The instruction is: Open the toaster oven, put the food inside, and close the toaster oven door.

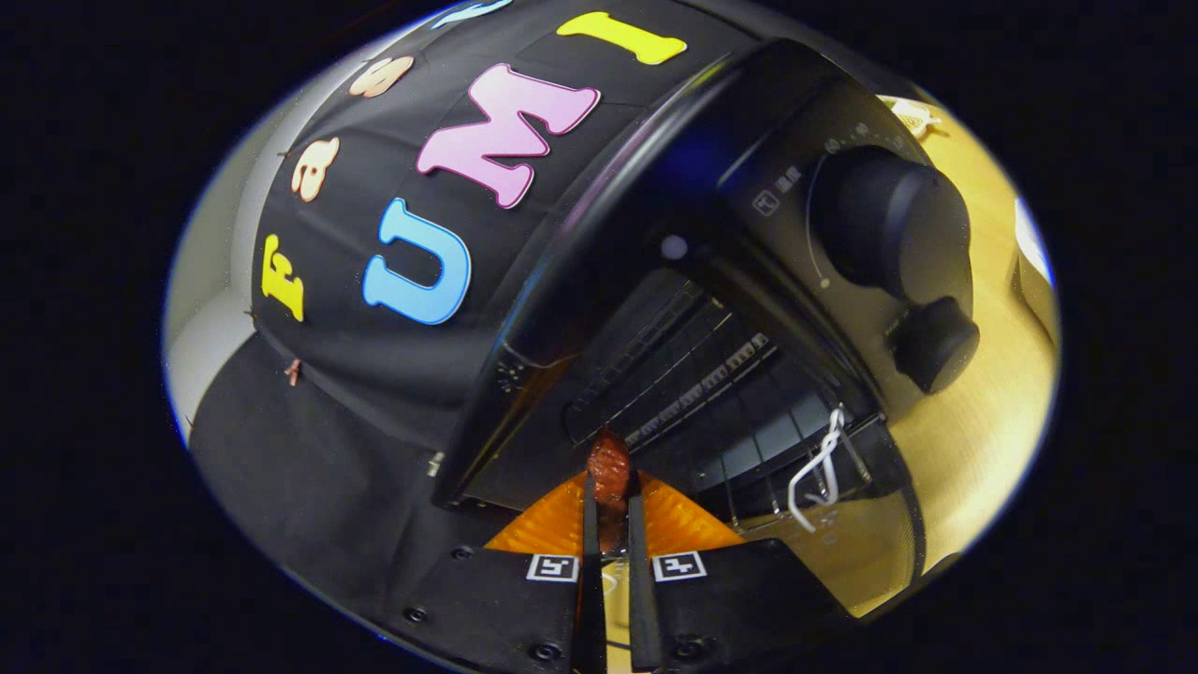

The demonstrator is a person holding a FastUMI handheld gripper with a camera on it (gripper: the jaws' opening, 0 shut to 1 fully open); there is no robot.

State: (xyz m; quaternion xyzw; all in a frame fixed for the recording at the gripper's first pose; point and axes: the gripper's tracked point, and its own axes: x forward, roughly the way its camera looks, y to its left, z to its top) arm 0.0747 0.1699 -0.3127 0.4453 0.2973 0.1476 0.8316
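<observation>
My gripper (610, 494) is shut on a small reddish-brown piece of food (608, 463), which sticks out past the fingertips. Straight ahead stands the black toaster oven (599, 234), seen tilted, with its dark cavity and wire rack (683, 374) exposed. The food hangs at the mouth of the cavity, over its front edge. The oven door (842, 552) is folded down flat to the right of the fingers, and a white cord loop (816, 473) hangs on its handle.
Two black knobs, a large one (889, 225) and a smaller one (936, 342), sit on the oven's control panel beside the cavity. The oven rests on a light wooden table (983, 421). Black cloth covers the booth wall (309, 468) behind it.
</observation>
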